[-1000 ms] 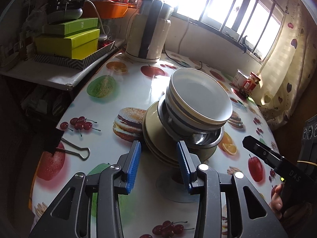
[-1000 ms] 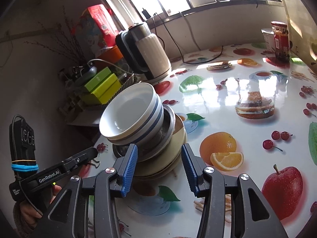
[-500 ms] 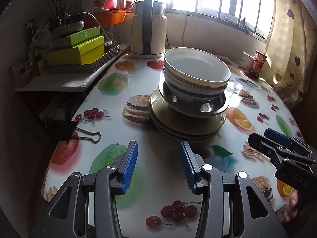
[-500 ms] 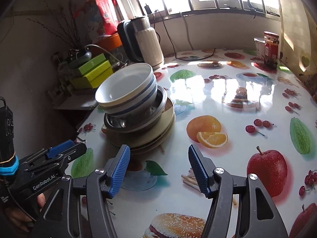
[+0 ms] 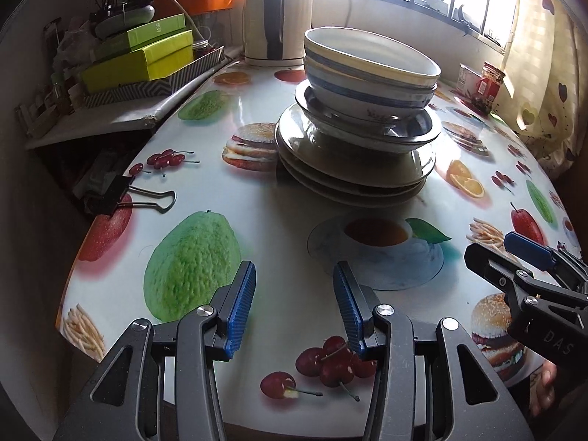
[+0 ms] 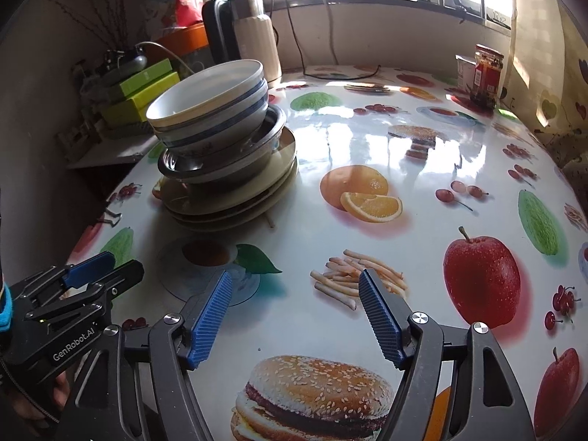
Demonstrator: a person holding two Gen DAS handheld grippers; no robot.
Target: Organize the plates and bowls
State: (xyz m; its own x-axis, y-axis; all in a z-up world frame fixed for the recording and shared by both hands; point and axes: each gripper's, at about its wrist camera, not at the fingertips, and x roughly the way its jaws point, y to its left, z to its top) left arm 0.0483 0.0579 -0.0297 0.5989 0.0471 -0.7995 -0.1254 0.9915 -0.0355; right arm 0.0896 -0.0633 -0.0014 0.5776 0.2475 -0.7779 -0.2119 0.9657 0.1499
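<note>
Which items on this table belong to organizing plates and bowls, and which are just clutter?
Job items:
- striped bowls
- metal bowl
- plates

Just lying about:
- electric kettle
- binder clip
- green boxes
- sauce jar

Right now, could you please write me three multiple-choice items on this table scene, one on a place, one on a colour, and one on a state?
1. Where do the striped bowls sit?
A. In the metal bowl on top of the plates
B. Beside the kettle
C. On the green boxes

2. What colour are the stripes on the striped bowls?
A. Red
B. Blue
C. Green

3. What is between the fingers of the left gripper?
A. A plate
B. A binder clip
C. Nothing

Answers:
1. A: the striped bowls nest in the metal bowl, which rests on the plates.
2. B: blue bands ring the white bowls.
3. C: only the tablecloth shows in the gap between the blue pads.
</note>
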